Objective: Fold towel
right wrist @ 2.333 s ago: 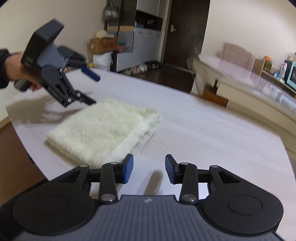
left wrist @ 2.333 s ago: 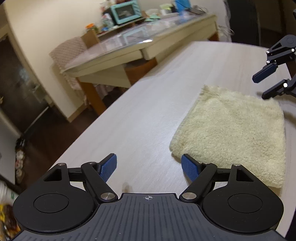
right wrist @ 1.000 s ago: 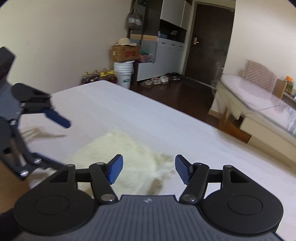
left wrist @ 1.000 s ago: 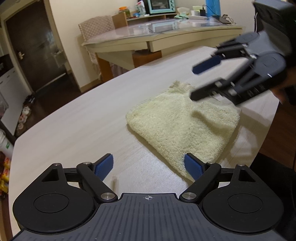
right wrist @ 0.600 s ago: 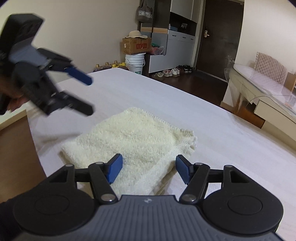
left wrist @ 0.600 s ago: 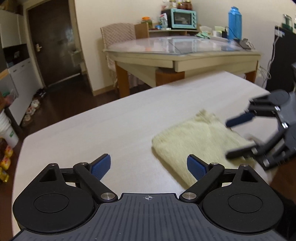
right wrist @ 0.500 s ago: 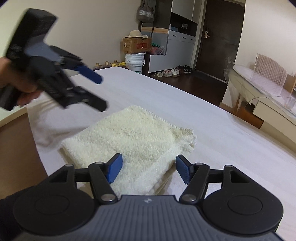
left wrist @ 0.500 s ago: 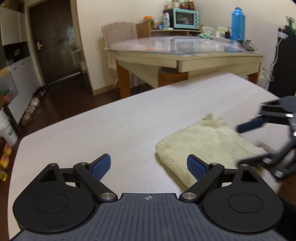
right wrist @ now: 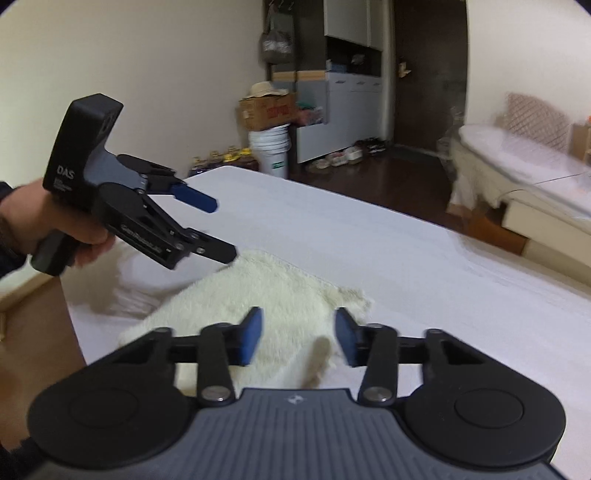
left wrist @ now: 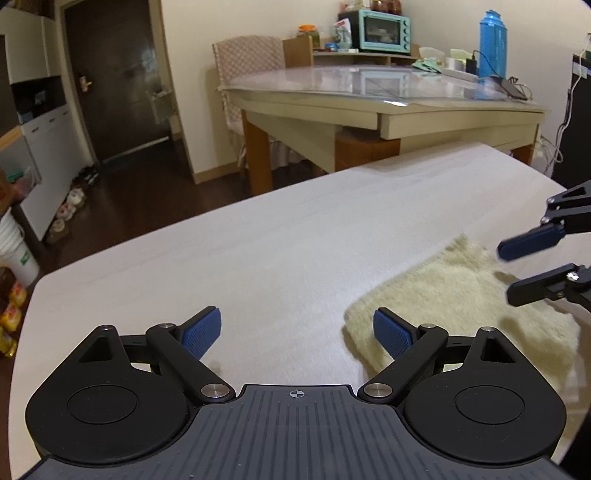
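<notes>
A pale yellow fluffy towel [left wrist: 454, 291] lies folded flat on the white wooden table [left wrist: 280, 243], near its edge. It also shows in the right wrist view [right wrist: 258, 295]. My left gripper [left wrist: 295, 330] is open and empty, hovering just left of the towel's near corner; it also shows in the right wrist view [right wrist: 221, 229], held in a hand above the towel's far left side. My right gripper [right wrist: 297, 336] is open and empty, low over the towel's near edge; it also shows in the left wrist view [left wrist: 517, 273] above the towel's right part.
A second table with a glass top [left wrist: 369, 85] stands beyond, with a chair [left wrist: 247, 70], a teal oven [left wrist: 384, 26] and a blue bottle [left wrist: 493, 40]. A white bucket [right wrist: 271, 151], a box and shoes sit on the dark floor. The table edge [right wrist: 74, 325] lies close to the towel.
The left gripper has swung left, so the towel sits further right in its view. The right gripper has dropped lower over the towel and its jaws have narrowed somewhat.
</notes>
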`<state>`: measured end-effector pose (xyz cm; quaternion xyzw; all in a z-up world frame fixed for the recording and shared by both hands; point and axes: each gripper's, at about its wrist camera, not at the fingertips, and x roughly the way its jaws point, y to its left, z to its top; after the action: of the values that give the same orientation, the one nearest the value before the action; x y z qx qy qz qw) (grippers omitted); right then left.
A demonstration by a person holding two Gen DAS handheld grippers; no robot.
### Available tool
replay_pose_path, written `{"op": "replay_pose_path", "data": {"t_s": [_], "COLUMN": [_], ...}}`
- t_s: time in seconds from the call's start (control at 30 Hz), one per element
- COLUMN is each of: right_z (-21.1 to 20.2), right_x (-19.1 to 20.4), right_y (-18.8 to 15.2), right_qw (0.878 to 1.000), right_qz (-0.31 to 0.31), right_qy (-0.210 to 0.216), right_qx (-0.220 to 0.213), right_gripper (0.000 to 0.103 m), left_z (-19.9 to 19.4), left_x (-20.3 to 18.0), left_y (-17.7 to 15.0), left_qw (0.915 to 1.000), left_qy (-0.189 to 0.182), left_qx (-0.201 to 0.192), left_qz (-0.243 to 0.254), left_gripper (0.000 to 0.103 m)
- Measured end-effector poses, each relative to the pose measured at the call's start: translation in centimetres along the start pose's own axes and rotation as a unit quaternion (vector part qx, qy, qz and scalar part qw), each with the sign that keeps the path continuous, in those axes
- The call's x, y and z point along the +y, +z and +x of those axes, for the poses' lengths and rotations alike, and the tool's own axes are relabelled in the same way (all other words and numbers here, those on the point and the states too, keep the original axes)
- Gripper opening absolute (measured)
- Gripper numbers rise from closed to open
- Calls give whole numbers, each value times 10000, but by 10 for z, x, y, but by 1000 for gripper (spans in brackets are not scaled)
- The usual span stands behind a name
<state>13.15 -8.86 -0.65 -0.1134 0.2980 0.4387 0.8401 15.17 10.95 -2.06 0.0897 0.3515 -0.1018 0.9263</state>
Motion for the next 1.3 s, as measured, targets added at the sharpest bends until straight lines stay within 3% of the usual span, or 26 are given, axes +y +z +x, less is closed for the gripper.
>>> {"op": "replay_pose_path", "data": {"t_s": [0.07,0.2,0.3,0.4,0.6,0.73,0.83,0.97,1.07,1.17,1.3], "right_z": [8,15,15,5,-34,-38,-41,-43,-59,-69,-60], "right_x": [-7,-29,-38,-37,2,17,23,22,31,49,65], "right_y": [3,3,3,3,-19,-34,-48,-46,-48,-55,-65], "right_qw": [10000,9997,9987,9977,9998,9991,9979,9982,9982,9966,9917], "right_qz": [19,253,490,655,-2,-332,-520,-308,-284,-649,-1224], "right_qy": [-37,14,160,129,-13,-224,-376,-462,-236,-136,-318], "right_qx": [67,55,14,-72,-191,-130,-112,-214,-470,-485,-222], "right_gripper": [37,25,25,34,43,37,38,41,40,38,35], "left_z": [7,16,15,-1,-51,-56,-53,-49,-56,-71,-78], "left_x": [0,-1,2,2,-32,-50,-48,-43,-44,-47,-53], "left_y": [1,0,-2,-5,-29,-49,-55,-56,-56,-58,-65], "left_qw": [10000,10000,10000,9998,9982,9978,9985,9990,9989,9984,9982], "left_qy": [-1,7,-6,100,-425,-284,-237,-236,-93,-74,-141], "left_qx": [36,72,41,-112,-331,-248,-270,-286,-336,-481,-500], "left_qz": [15,55,-12,-103,247,539,410,243,298,281,309], "left_gripper": [93,97,98,97,97,97,98,100,99,99,99]}}
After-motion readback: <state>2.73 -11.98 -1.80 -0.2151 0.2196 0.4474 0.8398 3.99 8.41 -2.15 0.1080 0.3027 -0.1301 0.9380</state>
